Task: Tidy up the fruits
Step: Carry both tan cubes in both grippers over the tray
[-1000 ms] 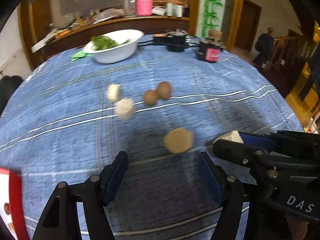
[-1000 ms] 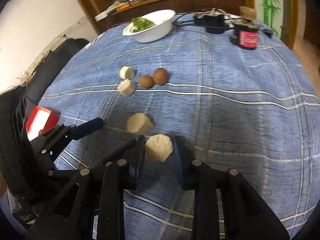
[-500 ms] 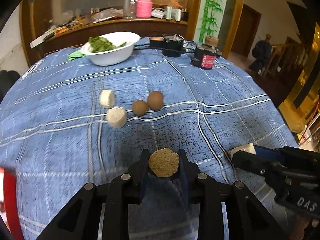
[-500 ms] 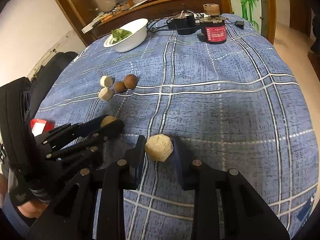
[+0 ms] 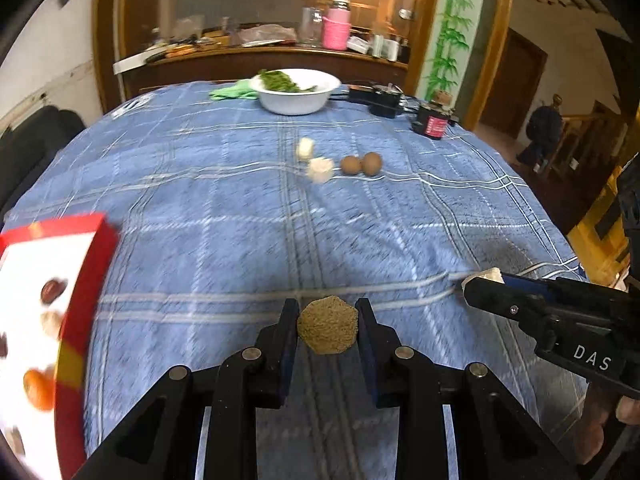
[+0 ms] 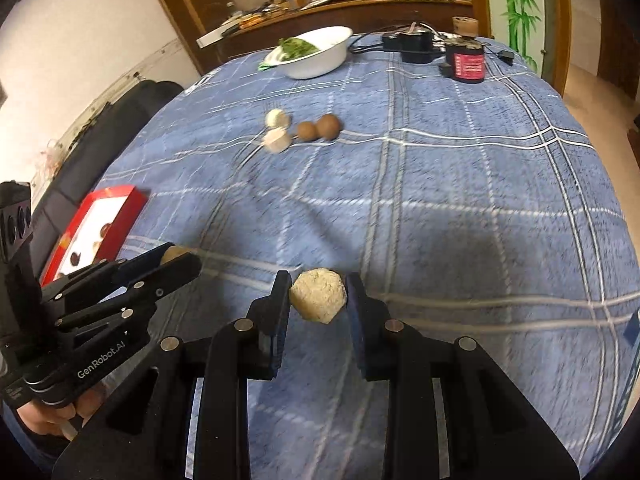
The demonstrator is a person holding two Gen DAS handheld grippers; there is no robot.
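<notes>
The left gripper [image 5: 327,312] pinches a tan-brown lump [image 5: 327,330]; the right gripper [image 6: 317,284] clamps a paler lump [image 6: 317,295]. Only the left wrist view shows fruit inside the red box [image 5: 86,264].

Tablecloth [image 5: 208,200] is blue with a white plaid grid. Bowl [image 5: 298,100] is white with green leaves in it, the box [image 5: 80,280] is red-edged with a white inside, and the jar [image 6: 466,65] has a reddish-pink label. Both grippers are black: the left gripper [image 5: 327,330] pinches a tan-brown lump [image 5: 327,330], the right gripper [image 6: 318,295] a pale cream lump [image 6: 318,295].

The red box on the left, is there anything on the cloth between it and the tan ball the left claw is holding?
Nothing visible. The left claw, shut on the tan ball, has only bare blue tablecloth between it and the red box.
</notes>
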